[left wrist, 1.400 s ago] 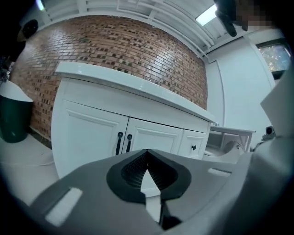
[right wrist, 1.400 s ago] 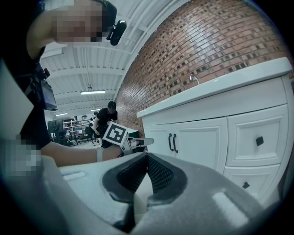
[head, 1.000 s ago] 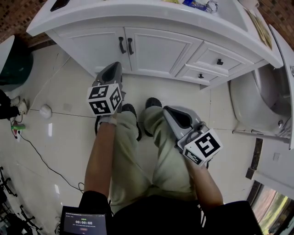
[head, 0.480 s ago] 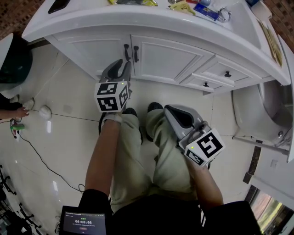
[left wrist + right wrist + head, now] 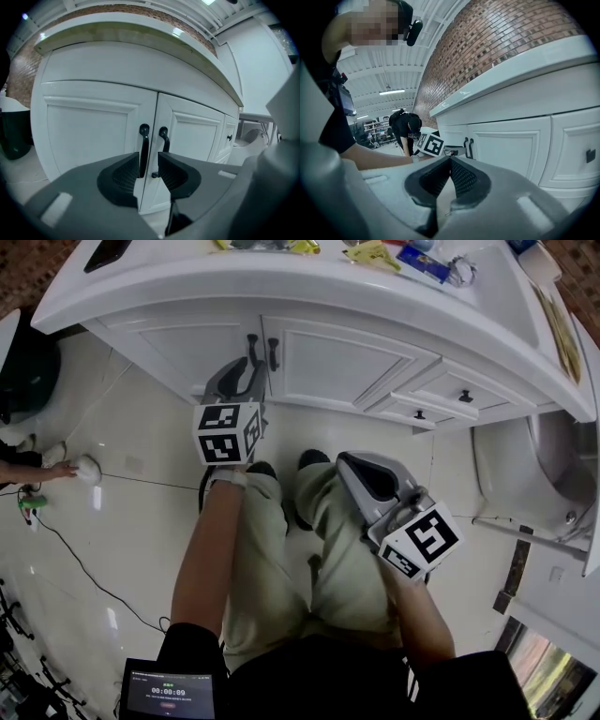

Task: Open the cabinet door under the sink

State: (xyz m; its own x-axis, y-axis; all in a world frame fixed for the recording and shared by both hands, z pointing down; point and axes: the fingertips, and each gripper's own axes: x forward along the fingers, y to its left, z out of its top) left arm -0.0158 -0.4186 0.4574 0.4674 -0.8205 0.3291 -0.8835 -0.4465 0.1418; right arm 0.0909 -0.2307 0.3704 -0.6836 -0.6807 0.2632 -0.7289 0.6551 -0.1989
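Now, by parts:
Cabinet doors [image 5: 309,362]: both shut, at twelve o'clock from my left gripper [image 5: 149,165].
Left door handle [image 5: 144,150]: stands in the gap between those jaws, no pad pressing it.
Left gripper: jaws wide apart, just been opening.
Right gripper [image 5: 450,161]: jaws together, empty, at four o'clock, over my right leg [image 5: 347,549].

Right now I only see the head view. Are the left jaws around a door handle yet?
Observer: Almost. The left gripper view shows the left gripper has just been opening its jaws; the left door's handle stands in the gap, but the pads aren't pressing it.
Operator: What about the right jaws?
Observer: The right gripper view shows the right gripper with its jaws shut, nothing between them.
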